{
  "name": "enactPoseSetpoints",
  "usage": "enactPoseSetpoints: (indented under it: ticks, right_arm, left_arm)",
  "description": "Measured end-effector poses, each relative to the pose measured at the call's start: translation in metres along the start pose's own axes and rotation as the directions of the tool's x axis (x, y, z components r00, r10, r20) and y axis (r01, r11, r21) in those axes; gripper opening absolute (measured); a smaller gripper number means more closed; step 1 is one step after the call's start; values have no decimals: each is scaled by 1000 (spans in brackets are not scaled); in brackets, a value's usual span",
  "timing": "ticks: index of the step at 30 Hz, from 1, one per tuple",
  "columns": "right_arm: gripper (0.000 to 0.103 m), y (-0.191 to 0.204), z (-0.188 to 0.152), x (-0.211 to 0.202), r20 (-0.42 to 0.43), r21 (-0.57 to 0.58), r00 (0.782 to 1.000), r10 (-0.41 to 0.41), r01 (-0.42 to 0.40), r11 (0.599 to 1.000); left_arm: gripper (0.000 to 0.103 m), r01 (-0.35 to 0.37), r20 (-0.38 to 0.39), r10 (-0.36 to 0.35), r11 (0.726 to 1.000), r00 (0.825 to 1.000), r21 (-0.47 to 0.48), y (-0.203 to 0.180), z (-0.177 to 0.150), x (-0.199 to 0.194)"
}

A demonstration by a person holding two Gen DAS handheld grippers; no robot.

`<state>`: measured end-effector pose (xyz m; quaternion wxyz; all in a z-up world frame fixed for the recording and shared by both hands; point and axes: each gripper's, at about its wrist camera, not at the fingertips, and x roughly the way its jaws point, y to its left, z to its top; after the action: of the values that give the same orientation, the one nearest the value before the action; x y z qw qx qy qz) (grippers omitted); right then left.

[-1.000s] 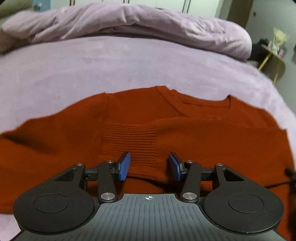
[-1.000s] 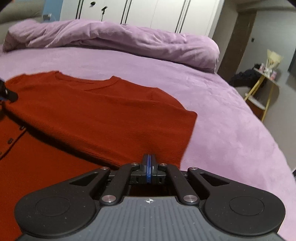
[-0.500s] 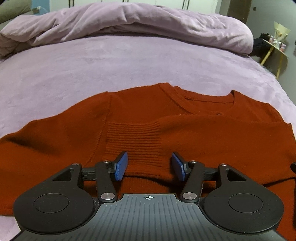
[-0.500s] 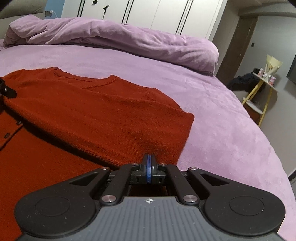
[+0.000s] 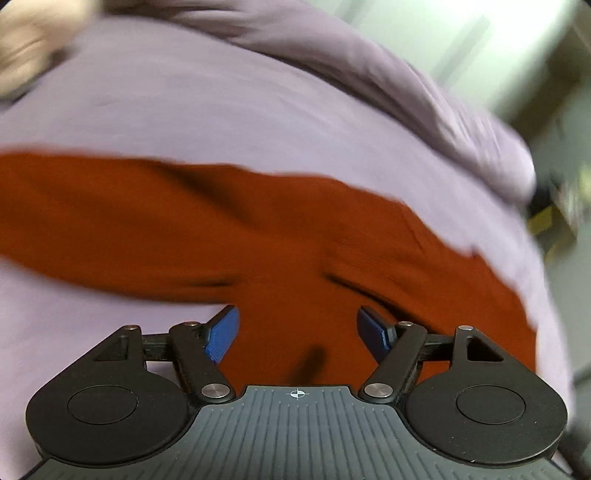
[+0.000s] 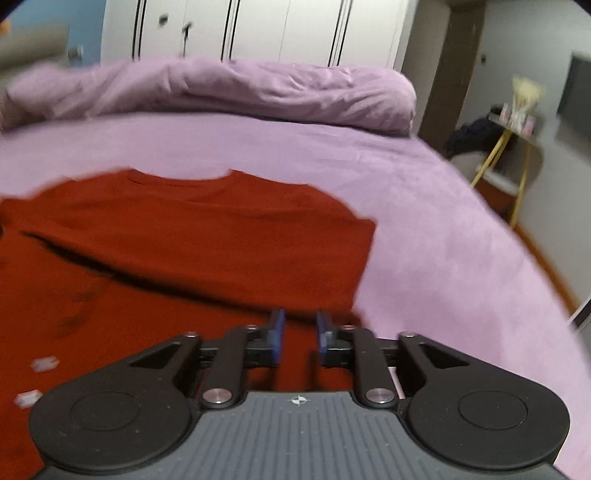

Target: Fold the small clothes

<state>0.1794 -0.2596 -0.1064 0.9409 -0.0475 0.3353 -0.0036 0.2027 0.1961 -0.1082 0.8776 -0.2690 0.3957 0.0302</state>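
A rust-red knitted sweater (image 5: 280,236) lies flat on the lilac bed cover (image 5: 207,110); the left wrist view is blurred by motion. My left gripper (image 5: 297,326) hangs over the sweater near its left sleeve, its jaws opening wide with nothing between the blue pads. In the right wrist view the sweater (image 6: 207,229) shows one sleeve folded across the body, with small white buttons at the lower left. My right gripper (image 6: 298,332) is just above the red knit near its right edge, its jaws opening, pads apart and pressing on nothing.
A rumpled lilac duvet (image 6: 236,92) lies across the far side of the bed, white wardrobe doors (image 6: 258,29) behind it. A small yellow-legged side table (image 6: 517,147) stands beside the bed on the right. Bare bed cover (image 6: 443,236) stretches right of the sweater.
My left gripper swung left with a roll and spread its jaws wider. My right gripper, shut before, has parted its pads and lifted back slightly from the sweater's edge.
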Motion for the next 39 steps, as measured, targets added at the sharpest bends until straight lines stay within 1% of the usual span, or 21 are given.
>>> enactPoseSetpoints:
  ticks: [3,5,6,8,11,14,15,17,19,21,23,25,27,29,30,31,33,35,37,38,39]
  right_arm:
    - [22,0,-20,-24,-28,85,997,71,-68,994]
    - [22,3,-30,-34,-52,132,993,110,-102,986]
    - [22,5,-33,-37,-59,147,991,120,-110,983]
    - [22,7,-33,-38,-71,162,988,136,-123,979]
    - [22,13,-25,-39,-76,155,987,139,-126,980]
    - [22,18,-14,-38,-68,156,986,149,-137,978]
    - [22,21,-16,-41,-65,156,986,151,-140,978]
    - [22,25,-14,-41,-63,151,986,154,-143,978]
    - [22,30,-15,-40,-68,146,985,155,-144,979]
    - [22,32,-16,-40,-75,141,985,156,-144,979]
    - [22,34,-17,-39,-79,133,985,154,-143,981]
    - [22,33,-17,-38,-80,130,986,149,-138,982]
    - [22,29,-17,-37,-77,141,986,147,-135,981]
    - [22,26,-16,-38,-67,155,987,147,-135,979]
    - [22,25,-15,-38,-60,160,987,147,-136,978]
    - [22,23,-15,-39,-53,166,988,147,-136,977]
    - [22,20,-14,-40,-40,179,988,150,-141,974]
    - [22,16,-13,-42,-21,197,987,158,-151,969]
    - [22,13,-13,-45,-6,213,986,169,-164,963]
    - [22,11,-12,-45,2,218,985,174,-170,961]
    - [22,10,-12,-46,8,221,984,178,-175,959]
  left_arm:
    - [78,-117,98,138,974,986,-191,73,1,-37]
    - [77,-191,146,249,925,957,-329,120,3,-57]
    - [77,-194,158,274,898,949,-395,141,4,-64]
    - [74,-151,185,276,852,943,-502,176,4,-73]
    - [65,-21,252,235,770,939,-638,220,2,-77]
    - [57,98,313,192,692,930,-716,251,1,-73]
    - [51,136,333,183,659,925,-740,261,1,-71]
    - [40,178,349,174,610,921,-772,274,4,-66]
    - [24,198,353,168,578,920,-791,284,9,-63]
    - [15,196,345,171,562,923,-803,290,12,-60]
    - [13,196,348,170,571,922,-797,292,15,-59]
    - [8,171,349,175,625,921,-762,285,21,-63]
    - [8,164,381,159,708,911,-687,264,32,-68]
    - [8,170,421,106,806,901,-567,229,48,-75]
    - [8,169,431,81,843,899,-510,211,55,-78]
    - [8,174,441,32,892,897,-418,182,63,-81]
    - [8,212,448,-98,954,889,-212,117,69,-85]
    - [8,261,422,-231,965,877,-12,53,65,-85]
    - [10,293,351,-337,941,874,172,-12,49,-75]
    - [16,288,315,-351,930,882,230,-36,39,-68]
    - [39,274,272,-356,914,894,298,-61,26,-57]
